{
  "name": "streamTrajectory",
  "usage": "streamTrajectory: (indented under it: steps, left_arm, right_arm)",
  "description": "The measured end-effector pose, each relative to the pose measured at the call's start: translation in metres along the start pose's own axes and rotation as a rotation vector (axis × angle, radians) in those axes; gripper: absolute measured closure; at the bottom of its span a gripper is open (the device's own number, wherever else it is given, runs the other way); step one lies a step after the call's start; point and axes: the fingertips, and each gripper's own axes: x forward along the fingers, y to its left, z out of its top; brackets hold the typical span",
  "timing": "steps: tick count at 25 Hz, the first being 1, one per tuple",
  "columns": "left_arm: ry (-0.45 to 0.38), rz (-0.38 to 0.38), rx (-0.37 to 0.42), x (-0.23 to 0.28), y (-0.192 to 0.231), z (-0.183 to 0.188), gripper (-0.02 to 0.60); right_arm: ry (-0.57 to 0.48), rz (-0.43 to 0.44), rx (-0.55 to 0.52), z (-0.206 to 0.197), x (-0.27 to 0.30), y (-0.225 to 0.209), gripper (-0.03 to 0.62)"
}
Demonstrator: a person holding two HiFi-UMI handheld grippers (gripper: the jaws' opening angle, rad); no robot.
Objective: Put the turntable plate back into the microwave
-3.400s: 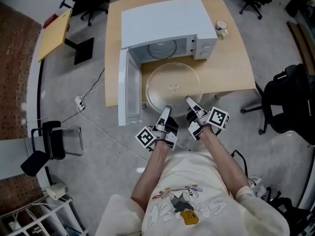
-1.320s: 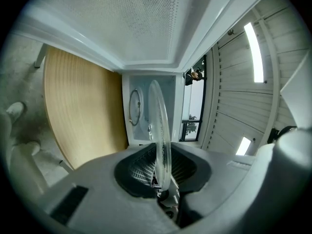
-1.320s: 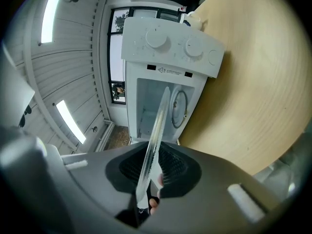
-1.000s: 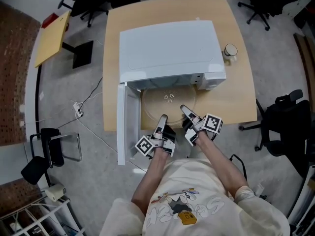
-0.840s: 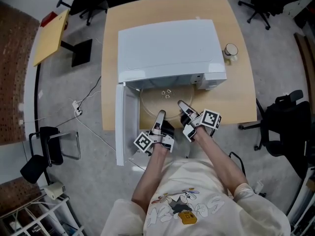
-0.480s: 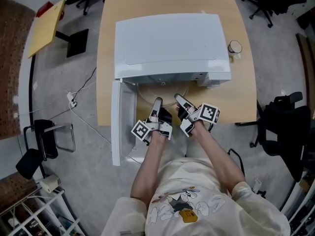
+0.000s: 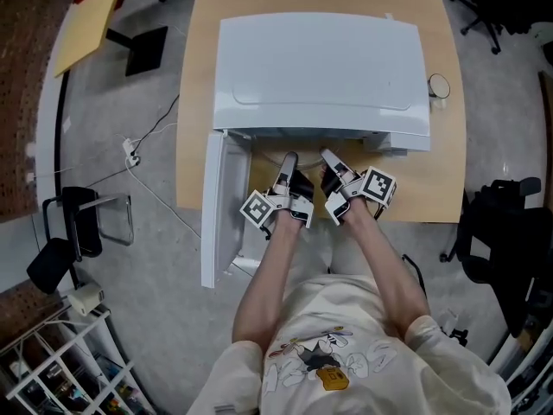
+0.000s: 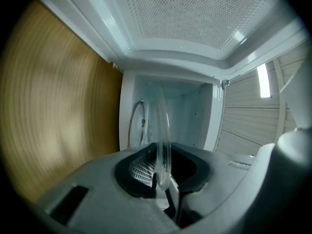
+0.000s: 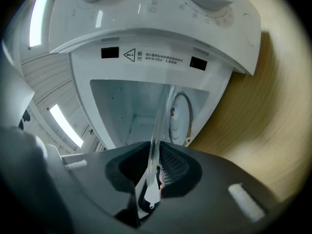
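The clear glass turntable plate is held edge-on between both grippers, and its far part reaches into the open white microwave. In the head view the microwave's top hides the plate. My left gripper and right gripper sit side by side at the cavity's mouth. The left gripper pinches the plate's near rim, and its jaws have just been closing on it. The right gripper also clamps the plate, its jaws having just closed further. A roller ring lies on the cavity floor.
The microwave door hangs open to the left, past the wooden table edge. A white mug stands right of the microwave. An office chair is on the floor at right, and a cable at left.
Both grippers have carried the plate forward from in front of the microwave into its opening. The plate, plainly seen on the table before, has slid out of sight under the microwave's top.
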Motion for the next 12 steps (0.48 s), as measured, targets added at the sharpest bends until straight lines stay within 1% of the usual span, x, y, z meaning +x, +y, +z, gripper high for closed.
streamTrajectory:
  steps: [3,8,12]
  left_arm:
    - [0.006,0.006,0.007,0.008,0.002,0.003,0.529]
    - [0.025,0.029,0.009,0.019,0.006,0.003,0.529]
    - [0.052,0.040,0.028,0.035,0.009,0.007,0.526]
  right_arm:
    - [0.001,0.000,-0.016,0.006,0.006,-0.003,0.528]
    - [-0.034,-0.004,0.005,0.015,0.008,-0.009,0.528]
    - [-0.067,-0.009,0.035,0.025,0.016,-0.016,0.528]
